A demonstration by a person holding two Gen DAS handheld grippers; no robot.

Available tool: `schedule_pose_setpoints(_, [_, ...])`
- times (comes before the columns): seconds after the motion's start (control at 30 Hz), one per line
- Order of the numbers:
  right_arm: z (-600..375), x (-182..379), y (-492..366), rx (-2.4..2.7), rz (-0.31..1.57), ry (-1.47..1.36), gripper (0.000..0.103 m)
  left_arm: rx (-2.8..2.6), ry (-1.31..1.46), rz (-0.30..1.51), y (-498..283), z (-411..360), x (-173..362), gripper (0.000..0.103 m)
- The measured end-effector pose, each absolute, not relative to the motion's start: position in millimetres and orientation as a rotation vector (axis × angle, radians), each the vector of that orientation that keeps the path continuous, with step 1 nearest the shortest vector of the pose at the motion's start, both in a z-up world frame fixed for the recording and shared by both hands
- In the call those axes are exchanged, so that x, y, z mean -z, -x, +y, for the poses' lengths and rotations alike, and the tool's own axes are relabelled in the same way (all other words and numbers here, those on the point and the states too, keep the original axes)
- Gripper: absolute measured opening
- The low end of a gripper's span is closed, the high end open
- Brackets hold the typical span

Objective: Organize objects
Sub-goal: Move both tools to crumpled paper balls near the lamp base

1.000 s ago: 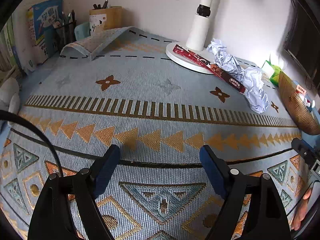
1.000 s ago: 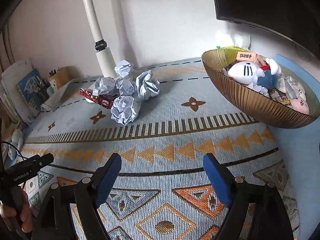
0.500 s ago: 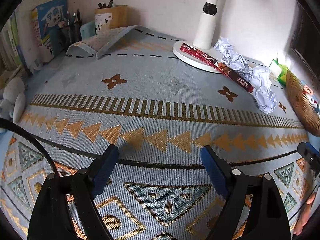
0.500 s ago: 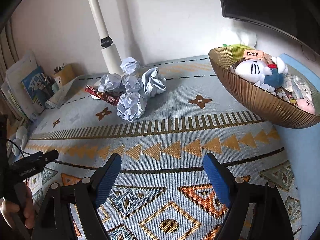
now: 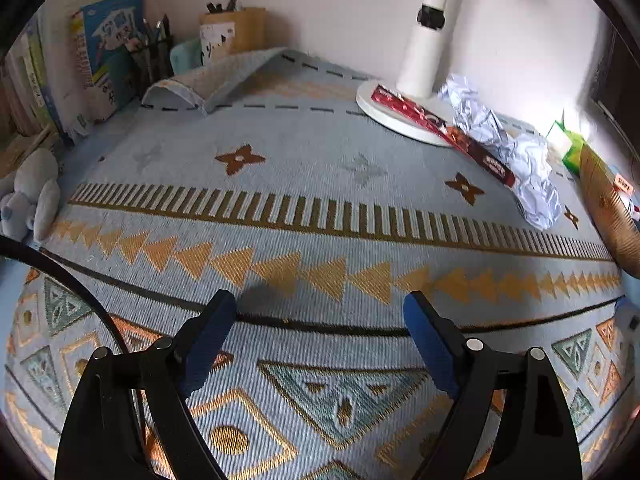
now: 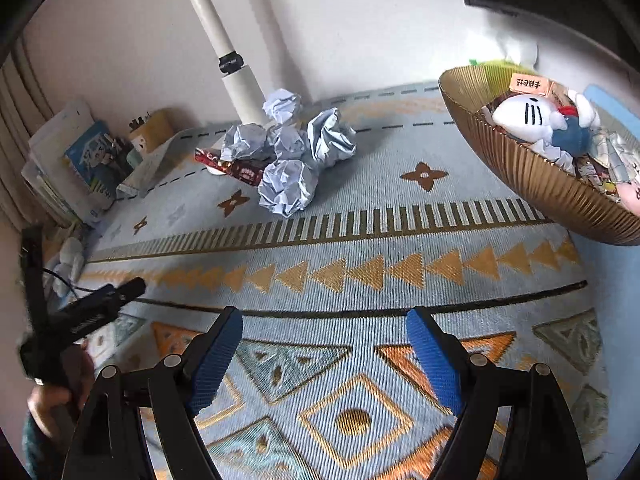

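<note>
Moved: both views have crept nearer the clutter.
Left hand-held gripper (image 5: pixel 320 328): jaws wide, holding nothing above the desk (image 5: pixel 304 208).
Right hand-held gripper (image 6: pixel 324 340): jaws wide, nothing between them.
Crumpled paper balls (image 6: pixel 288 188): white, creased, heaped at 12 o'clock by the lamp base (image 5: pixel 400 116).
Snack wrapper (image 5: pixel 444 128): red, flat, partly under them.
Gold bowl (image 6: pixel 532 184): 2 o'clock, already crowded.
Risk: light balls may slip or roll when pinched.

bare mat (image 6: pixel 360 240) ahead, paper balls (image 6: pixel 286 188) by lamp (image 6: pixel 240 84), bowl (image 6: pixel 540 184) right
</note>
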State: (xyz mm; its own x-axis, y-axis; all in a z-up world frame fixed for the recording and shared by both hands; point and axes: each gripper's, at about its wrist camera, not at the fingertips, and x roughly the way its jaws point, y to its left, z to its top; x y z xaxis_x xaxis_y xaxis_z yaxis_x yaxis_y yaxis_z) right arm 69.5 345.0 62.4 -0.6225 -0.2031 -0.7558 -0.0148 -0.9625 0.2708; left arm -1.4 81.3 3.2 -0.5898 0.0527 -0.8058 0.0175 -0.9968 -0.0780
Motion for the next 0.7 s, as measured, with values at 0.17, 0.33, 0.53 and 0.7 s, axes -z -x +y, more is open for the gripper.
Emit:
schedule_pose_setpoints(0.17, [346, -97, -44, 2.687, -0.296, -1.294, 0.089, -2.668, 1.317, -0.343, 23, 83, -52, 0.085])
schedule_pose_setpoints(0.33, [332, -95, 8, 2.618, -0.353, -1.290, 0.090, -2.491, 1.241, -0.655, 67, 82, -65, 0.085])
schedule_pose_setpoints(0.53, [303, -65, 46, 2.623, -0.181, -1.343, 0.090, -2.413, 1.334, -0.545, 102, 132, -40, 0.085])
schedule_pose_setpoints(0.7, [313, -45, 57, 2.741, -0.120, -1.298, 0.089, -2.451, 1.317, -0.477, 116, 169, -22, 0.085])
